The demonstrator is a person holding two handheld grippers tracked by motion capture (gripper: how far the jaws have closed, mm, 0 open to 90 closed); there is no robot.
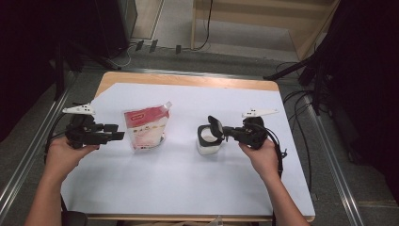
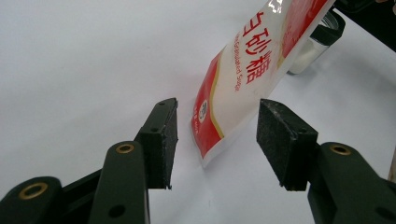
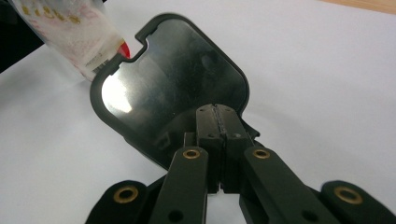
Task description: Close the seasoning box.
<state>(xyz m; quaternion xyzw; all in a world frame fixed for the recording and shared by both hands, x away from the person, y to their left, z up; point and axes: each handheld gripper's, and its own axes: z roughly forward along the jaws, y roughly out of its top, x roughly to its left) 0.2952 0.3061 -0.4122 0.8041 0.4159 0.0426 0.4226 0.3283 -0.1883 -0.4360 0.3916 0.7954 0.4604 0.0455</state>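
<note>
A red and white sugar pouch (image 1: 145,128) stands left of the middle of the white sheet. My left gripper (image 1: 117,133) sits just left of it, level with the table. In the left gripper view the pouch (image 2: 247,74) leans away, and its lower corner lies between the pads of my open left gripper (image 2: 217,135) without touching them. A clear jar (image 1: 208,143) of white grains stands right of centre. My right gripper (image 1: 227,133) is shut on the edge of the jar's black lid (image 1: 215,127), held tilted above the jar. The lid (image 3: 173,79) stands in front of the right gripper (image 3: 217,112).
The white sheet (image 1: 188,179) covers a wooden table whose bare edge (image 1: 188,79) shows at the back. Metal rails (image 1: 28,150) run along both sides, and cables (image 1: 301,108) trail off the right. The jar (image 2: 317,44) stands behind the pouch in the left gripper view.
</note>
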